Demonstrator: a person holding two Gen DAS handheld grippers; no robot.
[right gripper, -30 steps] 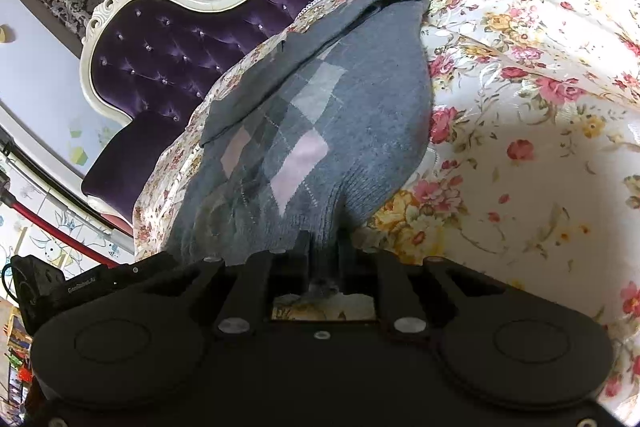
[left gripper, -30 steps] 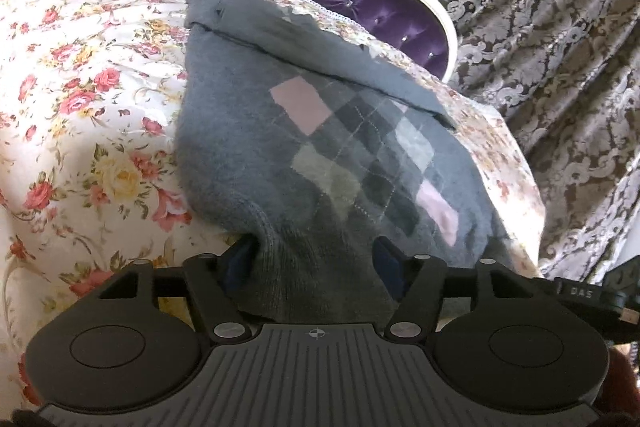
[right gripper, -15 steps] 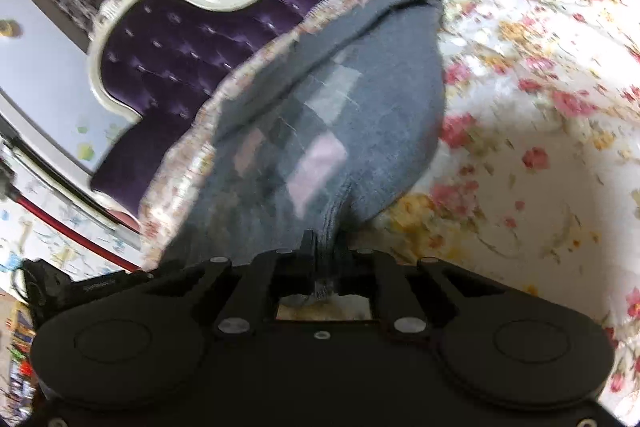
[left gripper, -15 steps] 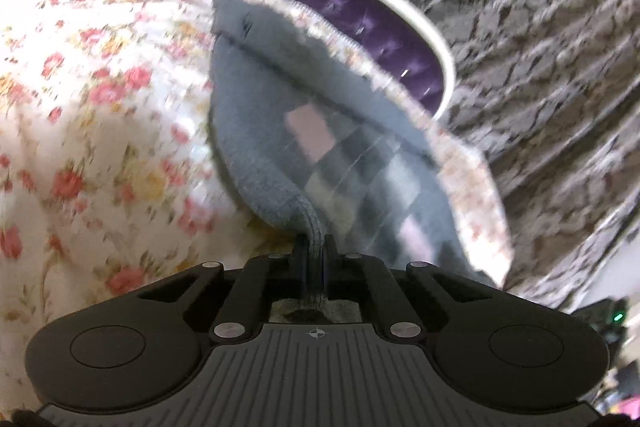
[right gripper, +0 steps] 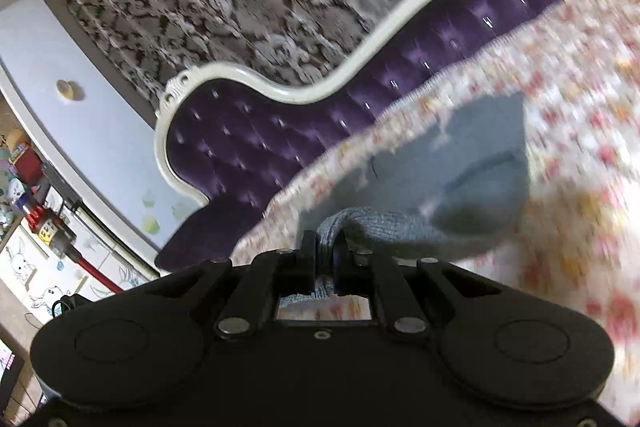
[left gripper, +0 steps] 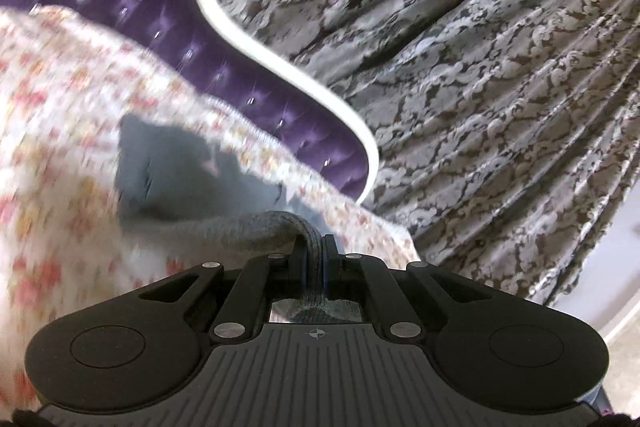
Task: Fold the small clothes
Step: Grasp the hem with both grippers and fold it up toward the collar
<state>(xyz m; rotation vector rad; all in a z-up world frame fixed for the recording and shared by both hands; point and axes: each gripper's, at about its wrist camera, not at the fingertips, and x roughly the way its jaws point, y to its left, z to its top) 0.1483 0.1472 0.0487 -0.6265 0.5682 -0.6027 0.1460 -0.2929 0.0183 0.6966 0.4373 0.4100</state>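
A small grey knit sweater [left gripper: 180,171] lies on the floral bed cover [left gripper: 60,87]. My left gripper [left gripper: 314,247] is shut on its near hem, which rises in a thick fold [left gripper: 248,227] from the bed. In the right wrist view the same sweater [right gripper: 480,155] shows, and my right gripper [right gripper: 325,247] is shut on the other end of the hem [right gripper: 360,223]. The argyle front is hidden under the lifted edge. Both views are blurred by motion.
A purple tufted headboard with a white frame [left gripper: 280,67] stands behind the bed, also in the right wrist view [right gripper: 280,131]. Patterned grey curtains [left gripper: 480,67] hang beyond it. Shelves with toys [right gripper: 28,167] stand at the far left.
Both grippers have lifted the hem and carried it forward toward the sweater's far end. The left gripper closed on the hem a second ago. The argyle front has gone out of sight.
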